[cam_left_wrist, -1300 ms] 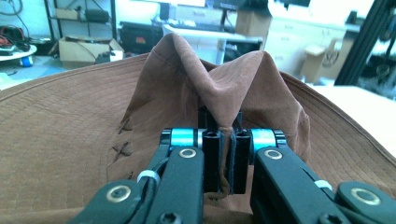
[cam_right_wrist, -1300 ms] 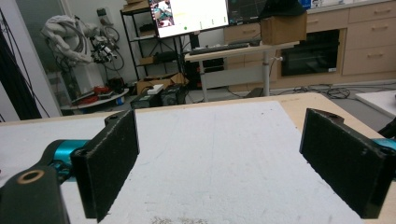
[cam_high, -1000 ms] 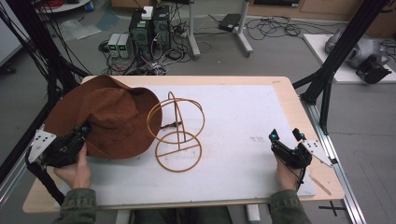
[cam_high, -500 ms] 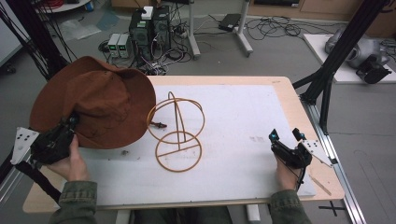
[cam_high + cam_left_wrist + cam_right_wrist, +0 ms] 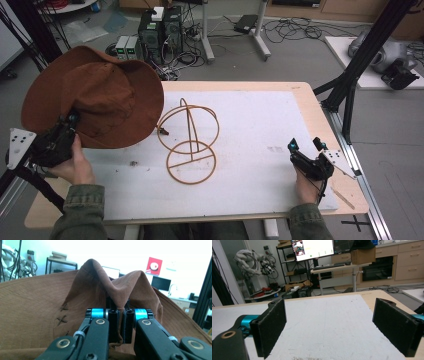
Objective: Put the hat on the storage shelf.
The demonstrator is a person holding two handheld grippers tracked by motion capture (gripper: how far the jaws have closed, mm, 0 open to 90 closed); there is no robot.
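The left claw [image 5: 119, 326] is clamped on a pinch of the brown hat's [image 5: 100, 95] brim, holding it tilted in the air left of the wire hat stand [image 5: 189, 142], likely to seat it there, while the right claw [image 5: 306, 146] rests open on the bench [image 5: 260, 120].

A grey floor [image 5: 300, 55] strewn with cables [image 5: 300, 30] is seen beyond the table [image 5: 320, 120], and two computer towers [image 5: 160, 27] are set there. Black frame posts [image 5: 360, 65] are placed at the table's sides. A lit monitor [image 5: 313, 248], a desk [image 5: 339, 267] and wooden cabinets [image 5: 409, 260] are seen farther back.
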